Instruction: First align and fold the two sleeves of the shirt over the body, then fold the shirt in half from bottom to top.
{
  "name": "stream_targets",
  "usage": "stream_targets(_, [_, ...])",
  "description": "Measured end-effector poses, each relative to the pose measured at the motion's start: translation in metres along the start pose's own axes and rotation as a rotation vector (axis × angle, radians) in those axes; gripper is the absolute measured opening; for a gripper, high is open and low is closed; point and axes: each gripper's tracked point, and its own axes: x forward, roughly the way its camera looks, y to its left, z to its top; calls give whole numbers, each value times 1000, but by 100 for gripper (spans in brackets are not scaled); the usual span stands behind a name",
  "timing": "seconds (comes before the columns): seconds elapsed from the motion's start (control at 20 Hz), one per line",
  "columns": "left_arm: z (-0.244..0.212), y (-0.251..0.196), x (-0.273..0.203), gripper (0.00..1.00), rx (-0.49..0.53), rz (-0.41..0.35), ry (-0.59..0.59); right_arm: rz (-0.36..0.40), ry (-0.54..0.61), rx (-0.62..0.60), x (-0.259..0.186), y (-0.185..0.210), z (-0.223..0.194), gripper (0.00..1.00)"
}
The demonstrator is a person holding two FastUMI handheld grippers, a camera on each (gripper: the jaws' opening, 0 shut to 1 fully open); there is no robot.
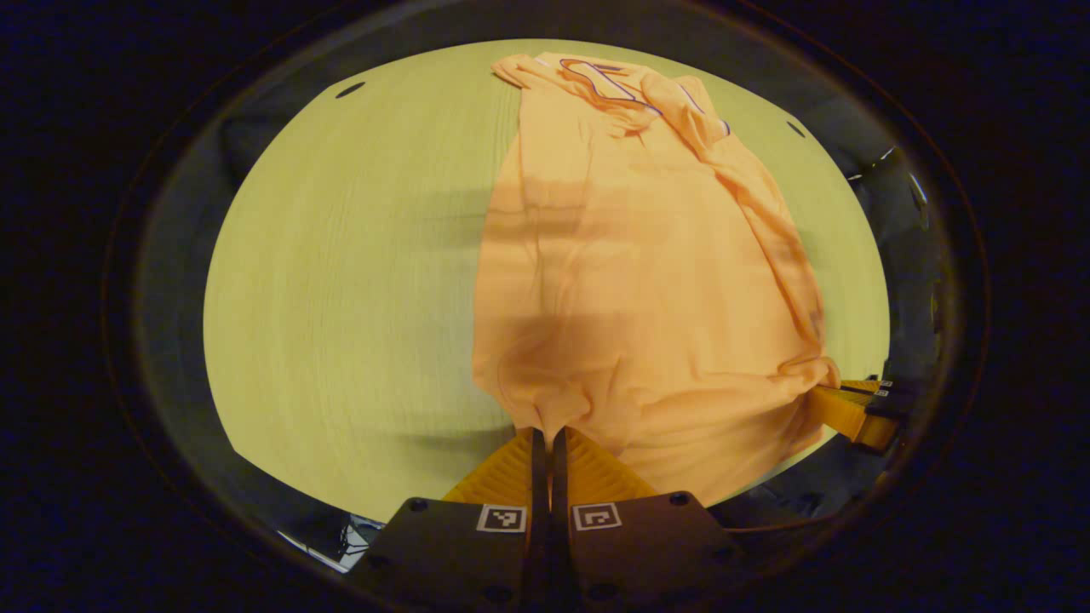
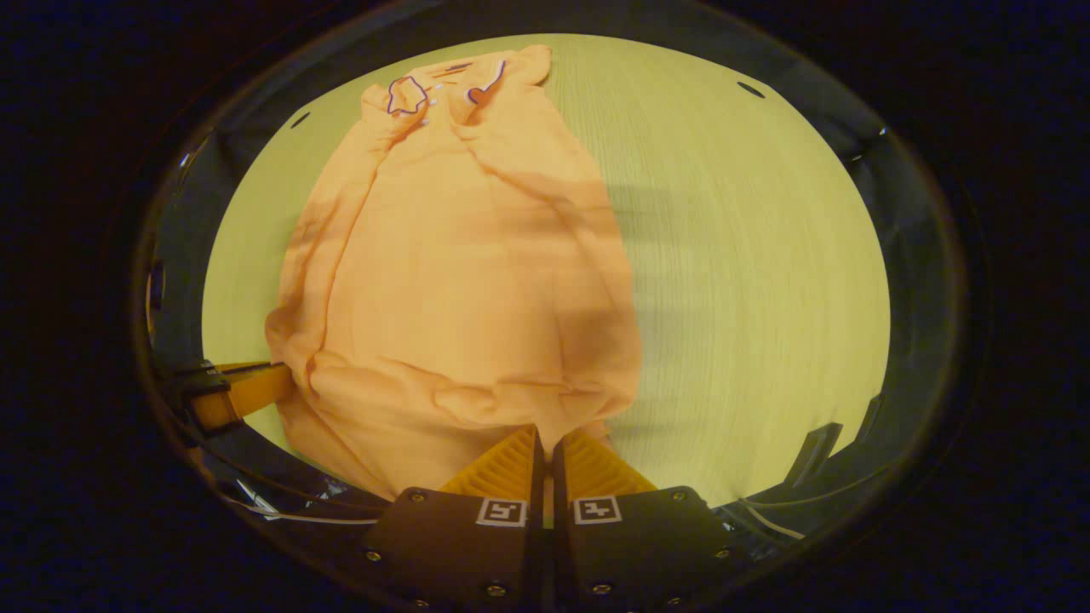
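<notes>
Left claw [image 1: 545, 438]: closed almost fully, pinching the near hem corner of the shirt [image 1: 630, 255], cloth bunched right at the fingertips. Ahead of it, spread up the table [image 1: 341, 281] toward the collar at the far end, sleeves apparently already folded in over the body. Off to its right, at the other hem corner, the right claw [image 2: 545, 443]. Likewise nearly shut, gripping the hem with wrinkles gathered just in front of the tips; shirt stretching away ahead and to its left, bare table to its right.

Thin, soft, light cloth by the look of it: limp, prone to sagging and creasing between the two grips, unlikely to slip from ridged pads. Best held at the two bottom corners, as now, kept taut and level while carried toward the collar.
</notes>
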Motion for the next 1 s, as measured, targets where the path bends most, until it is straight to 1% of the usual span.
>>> stream_targets(0.15, [36,1,-13,10,25,8,-44,19,-53,14,-12,2,44,6])
stream_targets(0.2, [50,1,-15,6,29,6,-60,22,-72,15,-13,2,61,6])
stream_targets(0.25, [63,1,-18,6,30,3,-73,23,-91,14,-18,1,78,6])
stream_targets(0.3, [76,1,-20,10,29,1,-89,25,-109,15,-22,1,94,6])
stream_targets(0.35, [90,1,-24,10,28,-2,-101,28,-126,15,-25,2,110,6])
stream_targets(0.4, [105,3,-26,6,27,-4,-116,30,-144,15,-29,3,125,6])
stream_targets(0.45, [120,5,-31,10,24,-4,-131,32,-160,14,-32,2,141,6])
stream_targets(0.5, [136,8,-35,10,20,-6,-145,34,-175,14,-33,4,156,6])
stream_targets(0.55, [152,11,-39,10,17,-6,-159,36,-188,14,-34,5,171,10])
stream_targets(0.6, [168,15,-45,6,16,-6,-169,38,-200,14,-37,5,186,6])
stream_targets(0.8, [227,28,-63,6,27,0,-210,43,-252,14,-50,6,242,6])
stream_targets(0.85, [248,29,-60,6,31,3,-220,44,-262,14,-52,5,257,6])
stream_targets(1.0, [291,32,-62,6,47,4,-250,42,-299,14,-53,4,295,6])
